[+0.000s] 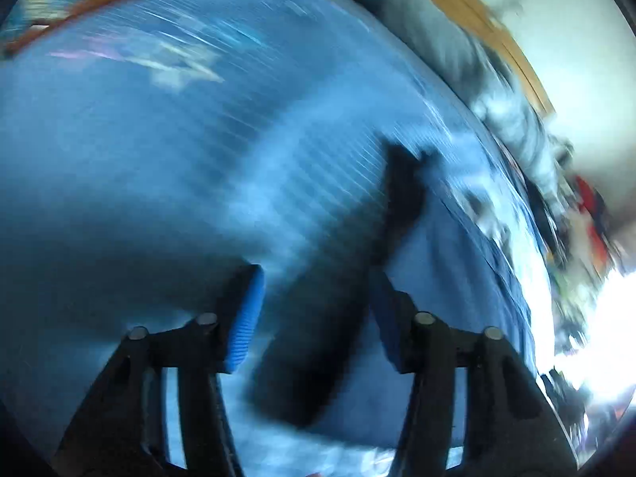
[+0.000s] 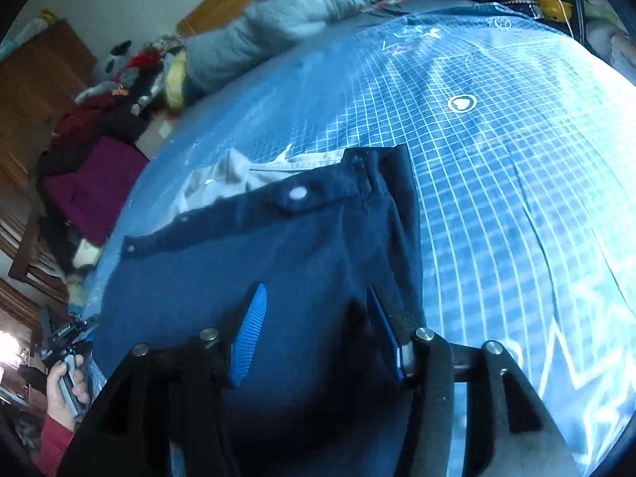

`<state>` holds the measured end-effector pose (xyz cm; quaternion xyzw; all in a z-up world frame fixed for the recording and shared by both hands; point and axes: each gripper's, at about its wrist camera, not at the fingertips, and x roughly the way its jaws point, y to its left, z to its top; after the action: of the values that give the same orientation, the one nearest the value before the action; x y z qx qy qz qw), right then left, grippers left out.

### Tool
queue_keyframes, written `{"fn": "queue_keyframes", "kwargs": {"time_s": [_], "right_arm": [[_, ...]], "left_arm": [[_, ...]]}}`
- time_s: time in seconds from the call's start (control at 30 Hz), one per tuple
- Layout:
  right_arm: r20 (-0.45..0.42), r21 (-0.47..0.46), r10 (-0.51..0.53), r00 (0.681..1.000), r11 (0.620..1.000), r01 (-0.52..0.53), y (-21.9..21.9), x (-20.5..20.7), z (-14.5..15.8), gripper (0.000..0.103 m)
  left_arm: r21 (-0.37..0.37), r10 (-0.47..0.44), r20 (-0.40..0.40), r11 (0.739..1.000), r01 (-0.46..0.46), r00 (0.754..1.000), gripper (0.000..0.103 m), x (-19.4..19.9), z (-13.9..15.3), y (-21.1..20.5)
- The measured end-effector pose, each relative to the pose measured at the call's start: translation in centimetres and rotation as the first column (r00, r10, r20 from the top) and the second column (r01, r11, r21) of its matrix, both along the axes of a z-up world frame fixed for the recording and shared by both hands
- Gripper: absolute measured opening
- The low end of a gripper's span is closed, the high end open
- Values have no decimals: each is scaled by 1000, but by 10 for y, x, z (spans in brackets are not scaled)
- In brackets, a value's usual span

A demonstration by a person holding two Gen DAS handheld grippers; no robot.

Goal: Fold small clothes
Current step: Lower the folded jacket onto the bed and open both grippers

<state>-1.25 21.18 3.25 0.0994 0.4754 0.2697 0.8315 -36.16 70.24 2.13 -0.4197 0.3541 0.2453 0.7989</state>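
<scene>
Blue gridded bedsheet (image 2: pixel 497 167) covers the bed; navy shorts (image 2: pixel 278 278) lie spread flat on it, waistband unfolded, so folding looks barely begun. My right tool (image 2: pixel 314 318) hovers released over them; my left tool (image 1: pixel 314 310), blurred, is released too.

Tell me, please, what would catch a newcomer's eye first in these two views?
The dark navy shorts with a white waistband button lie spread in the middle of the right wrist view, on the blue bedsheet with a white grid pattern, under the open right gripper. The left wrist view is a motion-blurred blue, with the open left gripper in the foreground.
</scene>
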Motion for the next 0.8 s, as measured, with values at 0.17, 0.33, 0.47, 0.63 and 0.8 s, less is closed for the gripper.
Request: {"fn": "queue_keyframes", "kwargs": {"time_s": [0.17,0.33,0.47,0.63,0.8], "right_arm": [[-20,14,-34,999,999,35,-17,-55,2,68],[-84,17,-36,996,999,38,-16,-91,-8,68],[-82,4,-17,996,1000,17,-5,-100,-5,68],[-40,-11,30,999,999,-31,15,-106,11,68],[-3,-11,73,997,997,-73,41,-115,25,68]], "left_arm": [[-63,-26,123,997,34,992,58,-48,13,-40],[-241,-46,207,966,97,977,57,-49,-19,-93],[-247,36,257,968,30,966,50,-46,-29,-87],[-207,67,282,978,-8,957,50,-18,-34,-79],[-172,120,313,983,-68,942,41,-8,-42,-68]]}}
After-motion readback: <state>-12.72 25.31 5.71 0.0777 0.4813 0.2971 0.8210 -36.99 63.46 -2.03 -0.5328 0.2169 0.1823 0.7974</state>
